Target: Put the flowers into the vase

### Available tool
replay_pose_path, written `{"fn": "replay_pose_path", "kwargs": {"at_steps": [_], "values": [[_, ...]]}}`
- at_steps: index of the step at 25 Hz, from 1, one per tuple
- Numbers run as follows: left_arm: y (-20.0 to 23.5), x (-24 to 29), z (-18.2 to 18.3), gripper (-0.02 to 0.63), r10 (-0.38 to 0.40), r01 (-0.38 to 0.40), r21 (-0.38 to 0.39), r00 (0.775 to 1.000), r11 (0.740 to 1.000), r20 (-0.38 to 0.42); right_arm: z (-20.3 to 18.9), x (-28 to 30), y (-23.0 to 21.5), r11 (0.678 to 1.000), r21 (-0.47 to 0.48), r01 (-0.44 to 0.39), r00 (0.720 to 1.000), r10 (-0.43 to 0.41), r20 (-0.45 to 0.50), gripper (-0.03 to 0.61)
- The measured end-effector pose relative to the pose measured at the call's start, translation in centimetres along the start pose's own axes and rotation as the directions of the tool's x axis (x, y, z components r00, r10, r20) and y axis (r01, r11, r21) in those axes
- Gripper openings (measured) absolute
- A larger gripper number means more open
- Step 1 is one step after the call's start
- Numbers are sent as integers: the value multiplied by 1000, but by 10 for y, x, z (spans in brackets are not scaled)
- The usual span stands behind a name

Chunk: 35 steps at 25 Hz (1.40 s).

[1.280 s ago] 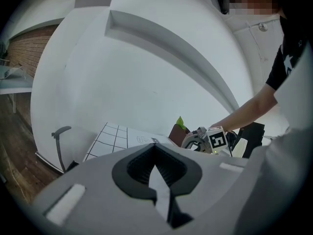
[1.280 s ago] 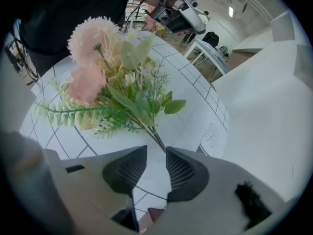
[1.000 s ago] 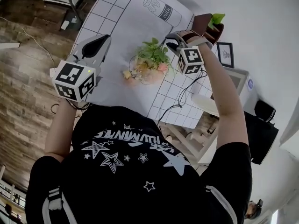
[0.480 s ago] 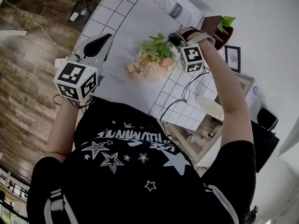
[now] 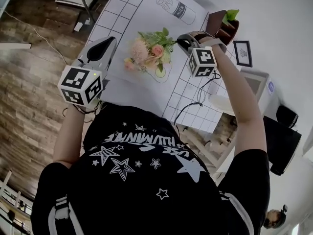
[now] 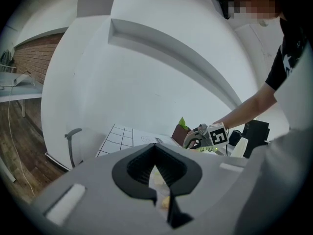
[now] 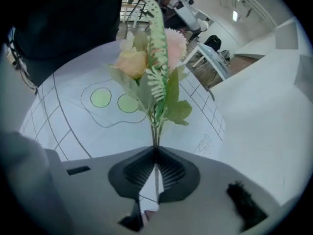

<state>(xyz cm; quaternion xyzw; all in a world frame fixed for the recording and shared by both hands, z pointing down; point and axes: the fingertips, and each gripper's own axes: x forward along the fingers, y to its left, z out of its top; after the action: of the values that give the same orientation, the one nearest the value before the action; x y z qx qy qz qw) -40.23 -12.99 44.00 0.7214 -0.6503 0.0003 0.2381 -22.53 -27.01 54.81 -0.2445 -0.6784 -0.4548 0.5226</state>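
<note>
Your left tool [image 6: 155, 151]: jaws pressed together, nothing between them.
Your right tool [image 6: 198, 138]: beyond, over the gridded table [image 6: 115, 136], marker cube facing you.
Potted plant [image 6: 181, 129]: just behind it.

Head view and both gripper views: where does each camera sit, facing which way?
Head view: on the head, steeply down at the gridded mat; shirt, arms, left tool, right tool.
Left gripper view: on the left tool, facing nearly level at a wall; shut jaws.
Right gripper view: on the right tool, facing down; jaws, just closing, clamp the bouquet.
Shared: bouquet, in head view and right gripper view.
</note>
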Motion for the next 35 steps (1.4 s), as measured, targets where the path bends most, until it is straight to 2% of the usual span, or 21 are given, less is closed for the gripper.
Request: {"fn": "replay_pose_path", "kwargs": {"at_steps": [3,6,8,11,14,16,20,22,24,28,32,35], "values": [[-1,-6,5,9,-7,6,17,1000,1000,9,13,-10,-4,993,108,51,998,-54,25,28],[-3,-13,12,8,-8,7,30,1000,1000,27,24,-22,-14,958,250,141,987,-157,46,28],[-3,-18,17,8,-12,10,41,999,999,37,31,-31,-24,905,366,217,966,-254,53,28],[-7,-27,22,9,-24,21,68,999,997,45,45,-53,-34,787,537,303,915,-397,65,28],[-16,-37,23,9,-35,30,81,998,996,52,60,-80,-43,666,659,350,848,-524,79,28],[-23,-41,20,9,-49,45,85,998,995,49,69,-100,-48,578,733,357,792,-604,90,28],[-42,-42,17,9,-102,98,108,994,989,33,82,-145,-56,365,884,293,638,-763,103,28],[-53,-40,18,9,-142,137,124,989,983,31,85,-169,-56,281,923,264,570,-817,86,28],[-67,-38,20,9,-187,181,139,982,974,34,89,-192,-53,233,939,253,520,-851,71,28],[-96,-24,22,9,-275,264,171,960,949,44,92,-234,-39,156,956,249,448,-894,30,28],[-125,-8,23,9,-338,326,199,941,924,29,77,-275,-20,32,975,219,359,-932,-50,28],[-154,1,25,9,-376,363,224,926,904,16,59,-310,-2,-41,973,227,297,-949,-109,28]]}}
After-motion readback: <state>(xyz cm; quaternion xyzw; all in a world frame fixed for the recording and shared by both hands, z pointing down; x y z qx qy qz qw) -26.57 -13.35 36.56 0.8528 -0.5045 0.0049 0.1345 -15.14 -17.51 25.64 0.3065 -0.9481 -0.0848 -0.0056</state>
